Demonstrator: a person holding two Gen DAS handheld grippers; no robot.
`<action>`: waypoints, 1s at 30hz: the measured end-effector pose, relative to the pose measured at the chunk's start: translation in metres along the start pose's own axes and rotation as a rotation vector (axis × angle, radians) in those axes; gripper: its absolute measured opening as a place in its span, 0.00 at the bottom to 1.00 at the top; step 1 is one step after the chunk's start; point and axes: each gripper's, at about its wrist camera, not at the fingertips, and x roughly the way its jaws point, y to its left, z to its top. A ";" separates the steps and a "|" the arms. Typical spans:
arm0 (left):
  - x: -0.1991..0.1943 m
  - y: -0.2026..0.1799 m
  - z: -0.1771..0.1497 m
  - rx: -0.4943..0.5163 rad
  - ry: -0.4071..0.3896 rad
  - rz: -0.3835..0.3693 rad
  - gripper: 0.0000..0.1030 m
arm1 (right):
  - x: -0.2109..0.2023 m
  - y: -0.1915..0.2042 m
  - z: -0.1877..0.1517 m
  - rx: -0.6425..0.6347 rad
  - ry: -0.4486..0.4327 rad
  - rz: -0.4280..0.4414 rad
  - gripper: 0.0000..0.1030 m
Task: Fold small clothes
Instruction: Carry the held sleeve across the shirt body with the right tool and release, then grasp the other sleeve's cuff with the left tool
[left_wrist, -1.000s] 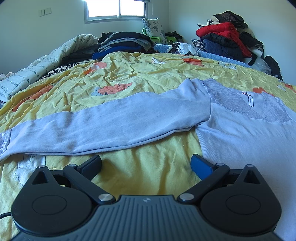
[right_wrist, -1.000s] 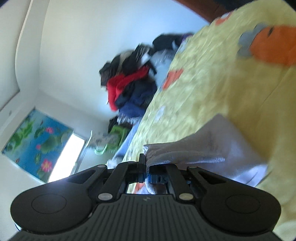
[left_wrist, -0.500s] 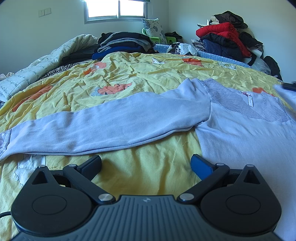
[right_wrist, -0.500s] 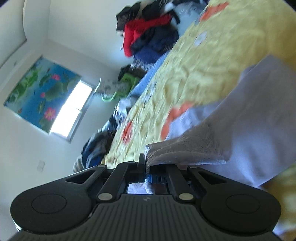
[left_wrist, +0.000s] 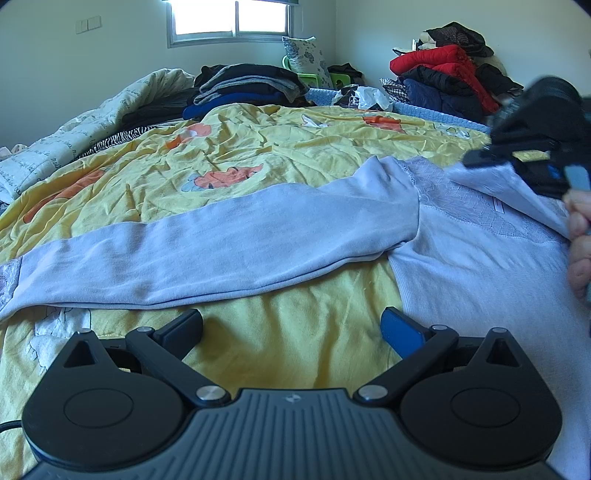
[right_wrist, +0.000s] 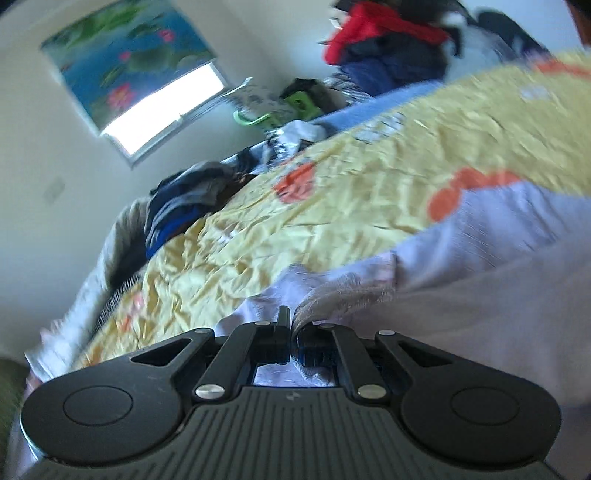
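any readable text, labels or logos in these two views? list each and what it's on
No text can be read outright.
White tag at the neckline of the lilac top: print too small to read.
Quilt at the bed's left edge: script-like print, too small to read.
Small emblem on the left tool's housing: a mark, no letters.
Right wrist view: blurred, nothing legible.

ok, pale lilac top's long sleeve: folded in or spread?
Spread. The long sleeve lies stretched flat across the yellow printed bedsheet, away from the body, not folded in.
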 end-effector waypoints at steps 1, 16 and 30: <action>0.000 0.000 0.000 0.000 0.000 0.001 1.00 | 0.001 0.007 -0.001 -0.025 0.003 0.006 0.08; 0.000 0.000 0.000 -0.005 0.001 0.003 1.00 | 0.053 0.090 -0.021 -0.192 0.204 0.112 0.51; -0.001 -0.004 -0.001 -0.002 -0.002 -0.001 1.00 | 0.057 0.070 -0.017 -0.084 0.363 0.194 0.65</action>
